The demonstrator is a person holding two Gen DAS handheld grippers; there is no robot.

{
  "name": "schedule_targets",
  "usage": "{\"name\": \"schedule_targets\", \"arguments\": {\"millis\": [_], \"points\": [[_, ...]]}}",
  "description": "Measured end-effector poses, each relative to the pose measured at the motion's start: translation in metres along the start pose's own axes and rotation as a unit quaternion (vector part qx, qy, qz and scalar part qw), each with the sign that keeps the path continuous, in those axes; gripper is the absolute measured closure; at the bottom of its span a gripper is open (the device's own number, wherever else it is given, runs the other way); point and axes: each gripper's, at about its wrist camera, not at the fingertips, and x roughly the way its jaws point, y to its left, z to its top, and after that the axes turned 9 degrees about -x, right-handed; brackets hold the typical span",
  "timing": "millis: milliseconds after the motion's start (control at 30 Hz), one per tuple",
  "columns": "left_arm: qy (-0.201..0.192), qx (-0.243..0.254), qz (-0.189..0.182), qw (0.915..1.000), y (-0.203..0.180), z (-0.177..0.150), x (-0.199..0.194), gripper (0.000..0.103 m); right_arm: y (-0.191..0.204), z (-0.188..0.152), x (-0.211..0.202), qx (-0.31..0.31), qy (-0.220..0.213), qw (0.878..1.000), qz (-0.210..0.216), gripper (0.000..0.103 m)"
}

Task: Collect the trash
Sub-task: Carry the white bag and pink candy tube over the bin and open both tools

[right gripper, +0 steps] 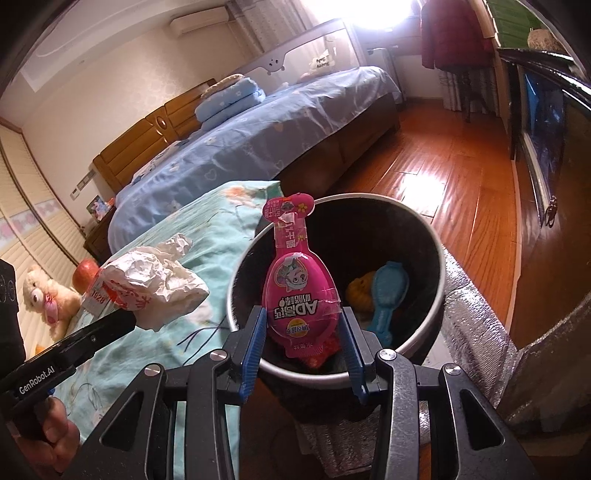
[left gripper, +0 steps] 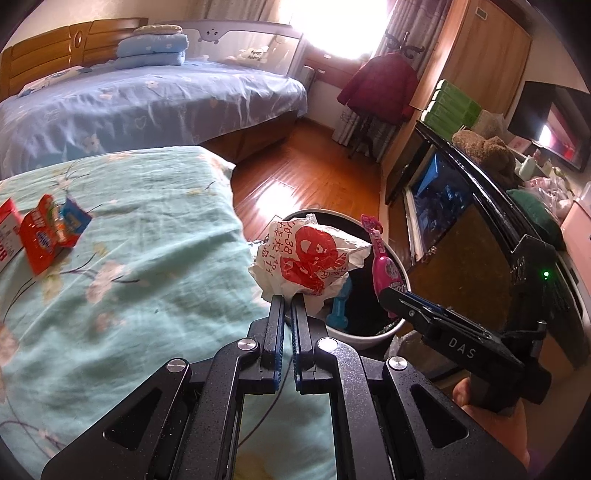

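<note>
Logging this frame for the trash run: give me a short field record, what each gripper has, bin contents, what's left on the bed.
left gripper: shut on crumpled white bag with red print, at the bed's edge by the bin
right gripper: shut on pink egg-shaped package, held over the bin
bin: round, pale rim, dark inside, on the floor by the bed
bin contents: blue plastic item, something orange, red scrap under the pink package
left on bed cover: orange snack wrapper, red and white box

wood floor [left gripper: 314, 173] | blue bed [left gripper: 147, 103] | bright window [left gripper: 332, 26]
</note>
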Motion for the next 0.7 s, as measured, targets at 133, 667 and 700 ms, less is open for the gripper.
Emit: {"name": "schedule_targets", "arguments": {"millis": [133,667,700], "points": [[0.004,0.006,-0.002,1.0000,-0.008,0.004,0.009,0.100,-0.008,0.005,0.004,0.001,0.002,1.000,-0.006,0.063],[0.024,0.021,0.000,0.9995,-0.026,0.017,0.041,0.100,-0.027,0.020,0.022,0.008,0.010,1.000,-0.019,0.063],[0.024,0.022,0.000,0.9994,-0.028,0.018,0.042,0.100,-0.026,0.020,0.023,0.008,0.010,1.000,-0.019,0.063]]}}
